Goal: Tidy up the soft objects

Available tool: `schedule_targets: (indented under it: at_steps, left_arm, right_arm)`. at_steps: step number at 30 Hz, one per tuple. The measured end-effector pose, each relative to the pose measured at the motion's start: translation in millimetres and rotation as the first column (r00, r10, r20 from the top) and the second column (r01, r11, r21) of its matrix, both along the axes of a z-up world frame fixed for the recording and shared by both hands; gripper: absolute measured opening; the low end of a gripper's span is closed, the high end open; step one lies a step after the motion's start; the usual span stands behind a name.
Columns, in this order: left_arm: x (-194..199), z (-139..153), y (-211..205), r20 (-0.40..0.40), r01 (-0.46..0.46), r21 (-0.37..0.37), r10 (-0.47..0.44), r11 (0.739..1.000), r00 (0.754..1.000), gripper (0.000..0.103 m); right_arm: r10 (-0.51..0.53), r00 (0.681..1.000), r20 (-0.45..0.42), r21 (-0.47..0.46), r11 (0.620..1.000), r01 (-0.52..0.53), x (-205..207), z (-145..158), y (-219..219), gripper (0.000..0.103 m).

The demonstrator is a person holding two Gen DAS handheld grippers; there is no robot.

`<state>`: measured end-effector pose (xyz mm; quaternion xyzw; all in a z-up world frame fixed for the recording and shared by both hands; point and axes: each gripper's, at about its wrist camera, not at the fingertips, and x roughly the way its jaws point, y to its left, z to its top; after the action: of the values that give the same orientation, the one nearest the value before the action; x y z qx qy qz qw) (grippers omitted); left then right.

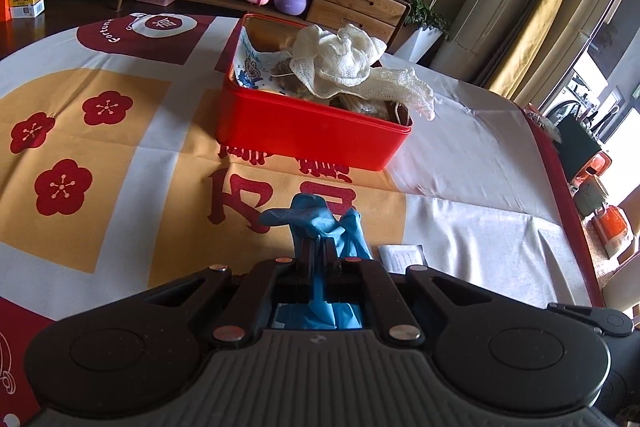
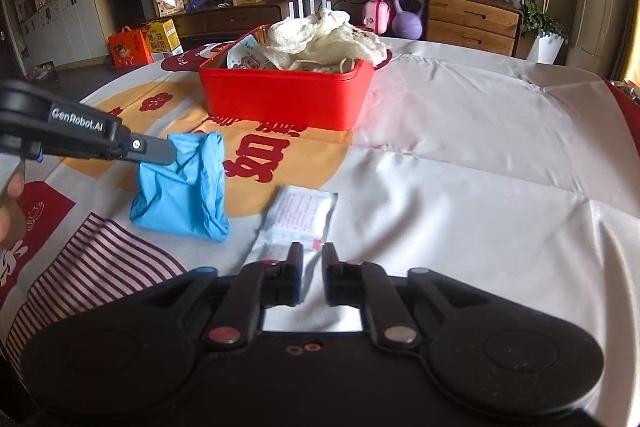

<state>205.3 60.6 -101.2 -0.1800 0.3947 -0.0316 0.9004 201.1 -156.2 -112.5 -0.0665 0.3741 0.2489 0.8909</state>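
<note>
Glove (image 2: 188, 187) is pinched in your left gripper (image 1: 318, 247); your right gripper (image 2: 313, 251), fingers slightly apart, hovers over a packet (image 2: 300, 217).

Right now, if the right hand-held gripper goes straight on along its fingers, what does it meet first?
The flat white paper-faced packet on the tablecloth: the right hand-held gripper has its open jaws just over the packet's near end. Further on stands the red rectangular tin box. Height above the packet is unclear.
</note>
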Motion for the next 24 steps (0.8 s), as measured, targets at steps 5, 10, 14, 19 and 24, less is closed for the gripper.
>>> schedule_targets:
  at_steps: [5, 10, 14, 19, 24]
  left_arm:
    - [-4, -3, 5, 0.001, -0.003, 0.008, 0.003, 1.000, 1.000, 0.003]
    - [-4, -8, 11, -0.002, -0.007, 0.010, 0.007, 1.000, 1.000, 0.003]
    - [-3, -13, 14, -0.010, -0.009, 0.004, 0.009, 1.000, 1.000, 0.003]
    - [-2, -19, 17, -0.022, -0.008, -0.005, 0.008, 1.000, 1.000, 0.003]
    - [-1, -21, 17, -0.024, -0.004, -0.009, 0.004, 1.000, 1.000, 0.003]
  right_arm:
    - [0.004, 1.000, -0.010, 0.014, 1.000, -0.004, 12, -5, 15, 0.072]
    - [0.014, 1.000, -0.017, -0.028, 1.000, -0.014, 20, -14, 31, 0.071]
    - [0.028, 1.000, -0.008, -0.086, 0.996, -0.029, 22, -24, 40, 0.065]
    - [0.043, 0.999, 0.014, -0.081, 0.996, -0.042, 18, -23, 42, 0.049]
    - [0.050, 0.998, 0.036, -0.075, 0.996, -0.047, 14, -23, 39, 0.044]
